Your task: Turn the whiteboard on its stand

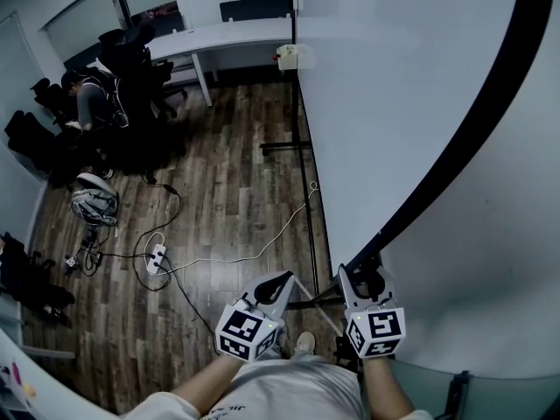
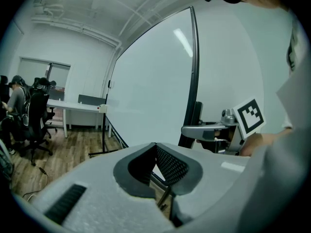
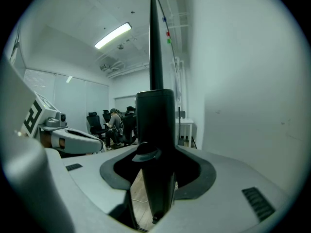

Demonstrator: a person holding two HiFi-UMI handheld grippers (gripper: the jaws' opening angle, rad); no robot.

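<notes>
A large whiteboard (image 1: pixel 394 86) with a black frame (image 1: pixel 472 138) stands on a black stand (image 1: pixel 302 160) and fills the right of the head view. My right gripper (image 1: pixel 366 280) is shut on the frame's lower edge. In the right gripper view the black frame bar (image 3: pixel 155 130) fills the gap between the jaws of the right gripper (image 3: pixel 155 154). My left gripper (image 1: pixel 278 283) hangs just left of the board over the floor, shut and holding nothing. In the left gripper view the left gripper (image 2: pixel 156 149) has its pads meeting at the tips. The whiteboard (image 2: pixel 150 91) is ahead of it.
Cables and a power strip (image 1: pixel 157 256) lie on the wooden floor to the left. A white desk (image 1: pixel 219 38) stands at the back. A person sits in an office chair (image 1: pixel 92 103) at far left. A white box (image 1: pixel 287 57) hangs on the stand's far post.
</notes>
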